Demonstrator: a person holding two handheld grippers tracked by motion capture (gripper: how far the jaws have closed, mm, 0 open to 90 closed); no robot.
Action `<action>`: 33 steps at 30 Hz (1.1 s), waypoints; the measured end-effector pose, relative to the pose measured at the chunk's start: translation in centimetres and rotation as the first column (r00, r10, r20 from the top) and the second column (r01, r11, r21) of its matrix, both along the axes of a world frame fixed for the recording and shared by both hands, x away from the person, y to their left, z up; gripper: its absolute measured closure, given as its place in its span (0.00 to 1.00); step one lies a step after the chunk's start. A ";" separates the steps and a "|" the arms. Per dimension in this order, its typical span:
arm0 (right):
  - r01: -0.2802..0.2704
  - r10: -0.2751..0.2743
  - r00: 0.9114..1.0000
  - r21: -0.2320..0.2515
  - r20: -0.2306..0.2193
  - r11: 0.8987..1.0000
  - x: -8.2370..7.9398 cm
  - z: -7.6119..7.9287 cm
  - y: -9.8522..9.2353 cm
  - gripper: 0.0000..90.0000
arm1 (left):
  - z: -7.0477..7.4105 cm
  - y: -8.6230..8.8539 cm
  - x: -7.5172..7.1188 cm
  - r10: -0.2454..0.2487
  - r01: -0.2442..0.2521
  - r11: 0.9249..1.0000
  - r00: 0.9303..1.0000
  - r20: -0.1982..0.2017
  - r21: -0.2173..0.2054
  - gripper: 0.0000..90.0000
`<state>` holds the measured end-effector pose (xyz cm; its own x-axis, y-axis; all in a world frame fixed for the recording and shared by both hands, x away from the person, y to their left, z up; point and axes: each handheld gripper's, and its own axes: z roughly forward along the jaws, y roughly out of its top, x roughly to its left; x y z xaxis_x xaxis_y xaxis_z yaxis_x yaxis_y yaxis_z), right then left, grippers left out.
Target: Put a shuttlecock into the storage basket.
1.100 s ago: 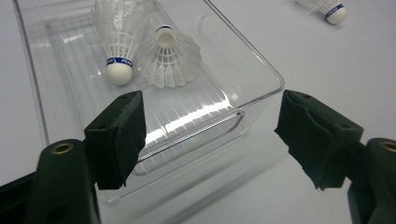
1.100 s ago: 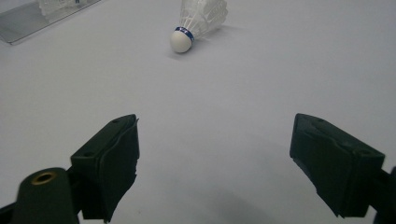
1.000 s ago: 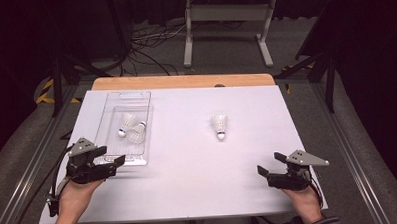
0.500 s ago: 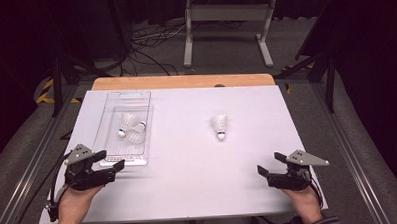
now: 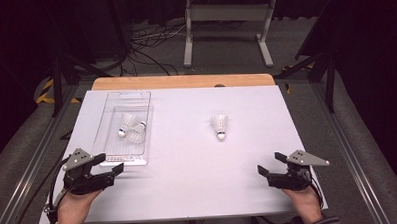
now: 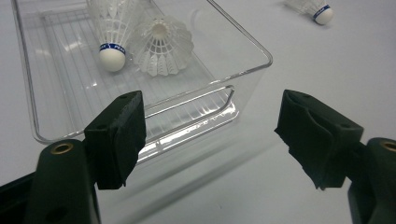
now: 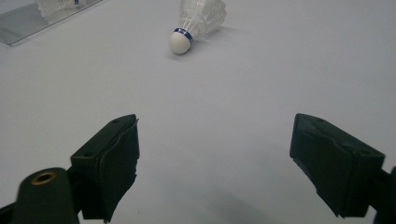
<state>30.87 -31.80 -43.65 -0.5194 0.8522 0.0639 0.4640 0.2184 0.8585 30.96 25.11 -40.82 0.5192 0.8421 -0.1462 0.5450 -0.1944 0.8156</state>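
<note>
so, left gripper (image 5: 112,163) near front-left corner of white table (image 5: 189,192), jaws wide, empty, just before clear tray (image 5: 110,109). tray near left edge holds two shuttlecocks (image 5: 129,128), touching. lone shuttlecock (image 5: 219,126) mid-table, on side. right gripper (image 5: 265,171) near front-right corner, jaws wide, empty.

A dark room: grey floor (image 5: 224,56), tangled cables (image 5: 144,44), a white stand (image 5: 226,13) behind the table (image 5: 185,81).

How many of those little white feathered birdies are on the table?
3. Two shuttlecocks lie together inside the clear tray at the left; one shuttlecock lies alone on the white table near its middle. None seems hidden.
</note>
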 end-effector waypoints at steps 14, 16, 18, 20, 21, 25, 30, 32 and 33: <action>0.009 -0.009 1.000 0.011 0.008 1.000 0.0 0.1 -0.1 0.18 | -0.9 0.1 -0.4 0.000 0.000 1.000 1.000 0.013 -0.019 0.27; 0.009 -0.009 1.000 0.012 0.007 1.000 0.0 0.1 -0.2 0.18 | -1.0 0.1 -0.4 0.001 -0.001 1.000 1.000 0.011 -0.024 0.27; 0.013 -0.013 1.000 0.014 0.007 1.000 0.0 0.1 -0.2 0.18 | -1.2 0.1 -0.4 0.000 0.000 1.000 1.000 0.014 -0.018 0.27; 0.014 -0.014 1.000 0.015 0.007 1.000 0.0 0.1 -0.2 0.18 | -1.3 0.2 -0.4 -0.006 0.006 1.000 1.000 0.012 -0.019 0.27; 0.012 -0.012 1.000 0.013 0.007 1.000 0.0 0.1 -0.2 0.18 | -1.3 0.2 -0.4 -0.003 0.003 1.000 1.000 0.012 -0.018 0.27; 0.013 -0.013 1.000 0.007 0.008 1.000 0.0 0.1 -0.1 0.18 | -1.6 0.2 -0.4 -0.005 0.005 1.000 1.000 0.007 -0.018 0.27; 0.010 -0.010 1.000 0.012 0.010 1.000 0.0 0.1 -0.2 0.18 | -1.9 0.1 -0.4 -0.005 0.005 1.000 1.000 -0.001 -0.013 0.27; 0.009 -0.009 1.000 0.012 0.011 1.000 0.0 0.1 -0.2 0.18 | -2.0 0.0 -0.4 -0.002 0.002 1.000 1.000 -0.001 -0.005 0.27; 0.010 -0.011 1.000 0.012 0.012 1.000 0.0 0.2 -0.1 0.18 | -2.0 0.0 -0.4 -0.004 0.004 1.000 1.000 -0.003 -0.002 0.27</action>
<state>30.87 -31.94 -43.50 -0.5112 0.8567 0.0681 0.4556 0.2030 0.8667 30.53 25.07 -42.83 0.5222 0.8396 -0.1494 0.5463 -0.1948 0.8146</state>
